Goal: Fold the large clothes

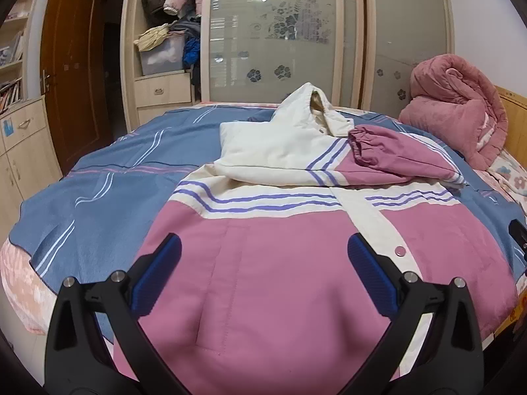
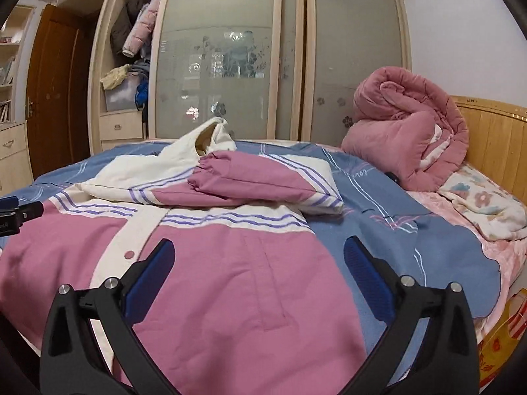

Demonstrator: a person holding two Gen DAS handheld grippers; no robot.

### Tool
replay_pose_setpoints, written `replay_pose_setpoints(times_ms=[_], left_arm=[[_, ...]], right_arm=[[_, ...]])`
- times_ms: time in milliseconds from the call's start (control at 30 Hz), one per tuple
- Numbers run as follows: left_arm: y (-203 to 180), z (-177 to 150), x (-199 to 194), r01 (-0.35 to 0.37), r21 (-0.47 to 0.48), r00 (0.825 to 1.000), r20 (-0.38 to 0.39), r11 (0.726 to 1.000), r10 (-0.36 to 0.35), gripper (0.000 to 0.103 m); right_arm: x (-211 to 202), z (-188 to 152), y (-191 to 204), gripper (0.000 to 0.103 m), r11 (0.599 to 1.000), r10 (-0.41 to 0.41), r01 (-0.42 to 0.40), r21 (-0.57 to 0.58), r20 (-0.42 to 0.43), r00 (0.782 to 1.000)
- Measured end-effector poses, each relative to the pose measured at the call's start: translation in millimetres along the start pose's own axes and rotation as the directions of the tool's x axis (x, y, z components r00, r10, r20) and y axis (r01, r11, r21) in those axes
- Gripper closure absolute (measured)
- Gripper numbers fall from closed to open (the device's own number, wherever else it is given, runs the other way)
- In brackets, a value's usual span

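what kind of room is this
Most likely a home bedroom: a bed with a wooden headboard, a sliding-door wardrobe stuffed with clothes, and a rolled pink quilt.

The bed [image 2: 487, 128] (wooden headboard at three o'clock) carries a blue striped sheet [image 1: 98, 177] over a pink floral cover [image 2: 477, 197]. A pink-and-cream hooded jacket [image 1: 270, 263] lies flat on the sheet from centre toward six o'clock, both sleeves folded across its chest. At two o'clock a rolled pink quilt [image 2: 405, 138] rests by the headboard.
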State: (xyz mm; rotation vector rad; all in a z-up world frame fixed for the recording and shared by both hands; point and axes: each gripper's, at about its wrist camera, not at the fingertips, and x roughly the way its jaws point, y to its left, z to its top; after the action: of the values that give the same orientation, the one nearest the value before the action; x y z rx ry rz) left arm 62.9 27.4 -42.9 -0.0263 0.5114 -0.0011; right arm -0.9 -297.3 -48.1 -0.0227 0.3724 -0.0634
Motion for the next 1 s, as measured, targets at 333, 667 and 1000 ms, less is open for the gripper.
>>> replay_pose_setpoints(times_ms=[333, 667, 1000], left_arm=[[-4.3, -2.9, 5.0, -0.002, 0.007, 1.000, -0.012, 1.000, 0.002, 0.002], [-8.2, -7.3, 9.6, 0.014, 0.021, 0.999, -0.040, 1.000, -0.013, 0.002], [-0.1, 24.9, 29.3, 0.326, -0.222, 0.911, -0.184, 0.919, -0.368, 0.002]], right_arm=[[-0.7, -0.2, -6.5, 0.001, 1.000, 0.005, -0.005, 0.026, 0.002, 1.000], [-2.5, 2.2, -7.0, 0.001, 0.999, 0.021, -0.022, 0.031, 0.004, 1.000], [-8.3, 6.4, -11.9, 0.001, 0.997, 0.049, -0.051, 0.056, 0.028, 0.998]])
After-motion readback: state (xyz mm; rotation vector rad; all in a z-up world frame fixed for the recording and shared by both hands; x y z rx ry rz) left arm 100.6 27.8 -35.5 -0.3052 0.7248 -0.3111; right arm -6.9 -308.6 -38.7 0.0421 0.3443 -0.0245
